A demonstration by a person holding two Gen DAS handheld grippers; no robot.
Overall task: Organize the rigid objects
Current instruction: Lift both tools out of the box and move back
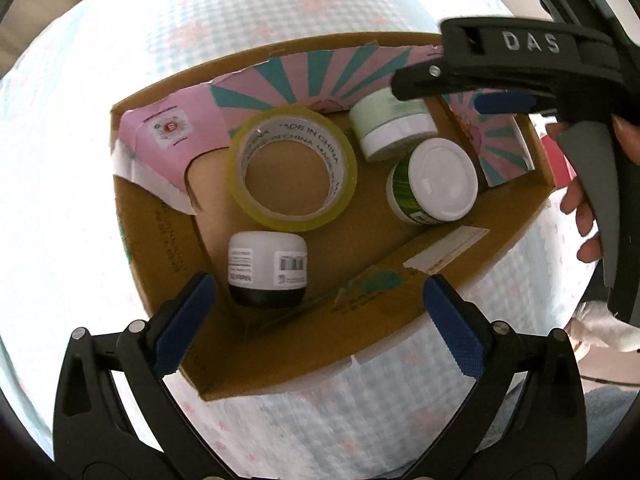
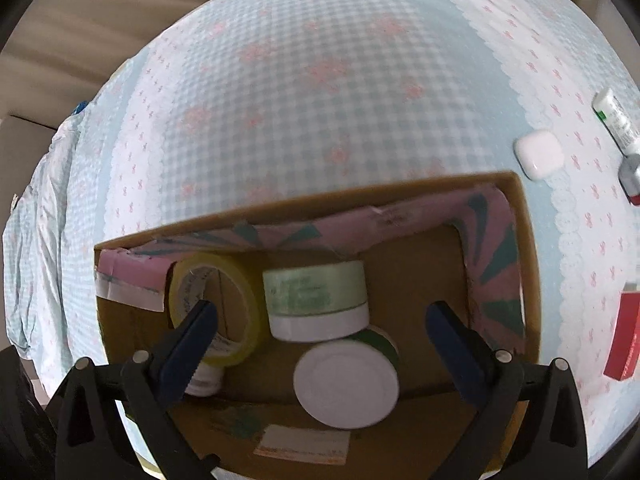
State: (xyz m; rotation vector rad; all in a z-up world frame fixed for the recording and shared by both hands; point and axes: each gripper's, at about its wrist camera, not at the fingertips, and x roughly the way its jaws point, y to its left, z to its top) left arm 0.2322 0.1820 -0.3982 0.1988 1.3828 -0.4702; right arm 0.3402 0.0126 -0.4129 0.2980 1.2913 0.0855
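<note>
Left hand-held gripper (image 1: 318,322): fingers spread wide, holding nothing; poised over the near corner of the cardboard box (image 1: 400,304), likely between placements.
Right hand-held gripper (image 2: 322,344): also wide and empty, hanging above the box (image 2: 304,204) interior (in the left view its body crosses the box's far right corner).
Box contents: tape roll (image 1: 292,168) lying flat near the middle; black-and-white jar (image 1: 266,270) on its side by the near wall; pale green jar (image 1: 392,126) tipped against the far wall; white-lidded green jar (image 1: 434,182) upright beside it. All packed close, probably to leave floor room.
Box lining: pink and teal flaps (image 1: 304,76) folded inward along the walls.
Table (image 2: 320,80): covered with blue checked cloth; the box sits on it.
Still outside: white case (image 2: 538,152) just past the box's far right corner; tube (image 2: 614,120) and red box (image 2: 624,340) further right.
Judgement: sorting partly done; the loose items look like the next candidates.
</note>
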